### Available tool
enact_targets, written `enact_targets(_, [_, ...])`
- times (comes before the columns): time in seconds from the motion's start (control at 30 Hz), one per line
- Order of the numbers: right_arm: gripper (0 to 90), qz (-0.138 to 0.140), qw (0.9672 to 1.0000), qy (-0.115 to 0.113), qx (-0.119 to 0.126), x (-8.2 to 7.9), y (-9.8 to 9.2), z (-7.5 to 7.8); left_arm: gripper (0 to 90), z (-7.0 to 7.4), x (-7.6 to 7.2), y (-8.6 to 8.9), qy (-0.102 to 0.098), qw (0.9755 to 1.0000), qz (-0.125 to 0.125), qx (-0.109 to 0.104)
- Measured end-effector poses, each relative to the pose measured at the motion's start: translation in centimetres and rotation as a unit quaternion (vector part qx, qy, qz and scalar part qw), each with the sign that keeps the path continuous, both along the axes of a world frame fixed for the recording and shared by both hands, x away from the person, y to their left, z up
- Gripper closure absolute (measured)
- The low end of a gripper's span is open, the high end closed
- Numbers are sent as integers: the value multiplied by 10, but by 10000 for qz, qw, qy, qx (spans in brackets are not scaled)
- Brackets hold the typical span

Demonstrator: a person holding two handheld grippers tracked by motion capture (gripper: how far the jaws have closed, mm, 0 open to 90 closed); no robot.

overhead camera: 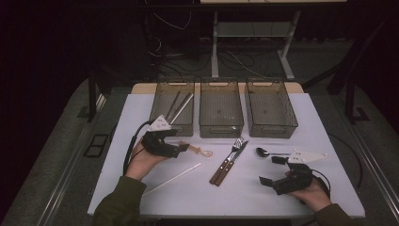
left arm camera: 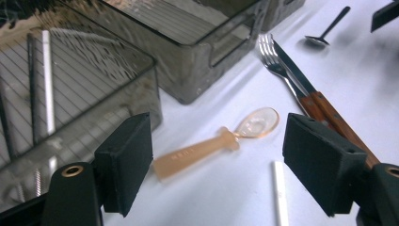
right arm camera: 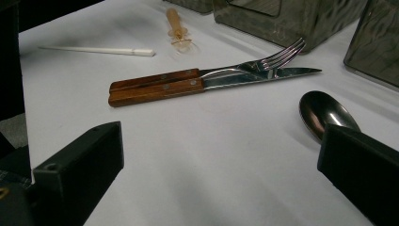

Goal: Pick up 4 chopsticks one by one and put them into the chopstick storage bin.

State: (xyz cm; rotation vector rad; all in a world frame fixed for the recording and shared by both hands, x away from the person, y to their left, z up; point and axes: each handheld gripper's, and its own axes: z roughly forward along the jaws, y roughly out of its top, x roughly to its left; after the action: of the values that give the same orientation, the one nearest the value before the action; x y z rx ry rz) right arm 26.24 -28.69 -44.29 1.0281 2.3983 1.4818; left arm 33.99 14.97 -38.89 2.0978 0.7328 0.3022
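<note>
Three smoked-plastic bins stand in a row at the far side of a white table in the high view; all places below are taken from the middle bin. Left bin: holds several long sticks. Orange plastic spoon: on the table in front of the middle bin's left corner, bowl end toward the cutlery. Left gripper: in the person's left hand, just left of that spoon, jaws pointing at its handle. White stick: nearer the person, left of centre. Wooden-handled fork and knife: side by side, in front of the middle bin's right corner. Metal spoon: right of them. Right gripper: near the table's near right edge. Left gripper view: jaws parted wide, nothing held; the orange plastic spoon lies flat on the table beyond and between them, untouched. Right gripper view: jaws wide apart and empty; the metal spoon lies by the right-hand jaw, fork and knife beyond.
</note>
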Motion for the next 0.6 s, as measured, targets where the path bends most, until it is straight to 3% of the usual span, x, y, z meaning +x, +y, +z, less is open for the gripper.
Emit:
enact_targets(0.1, [11, -23, 10000, -8, 19, 0, 0, 0, 231, -3, -8, 0, 1, 10000, 3, -78])
enact_targets(0.43, [11, -41, 10000, -32, -7, -3, -2, -1, 219, -13, -27, 4, -7, 9999, -131, -48])
enact_targets(0.6, [11, -78, 10000, -5, 59, -2, -4, -1, 219, -17, -36, 9, -37, 9997, -171, -181])
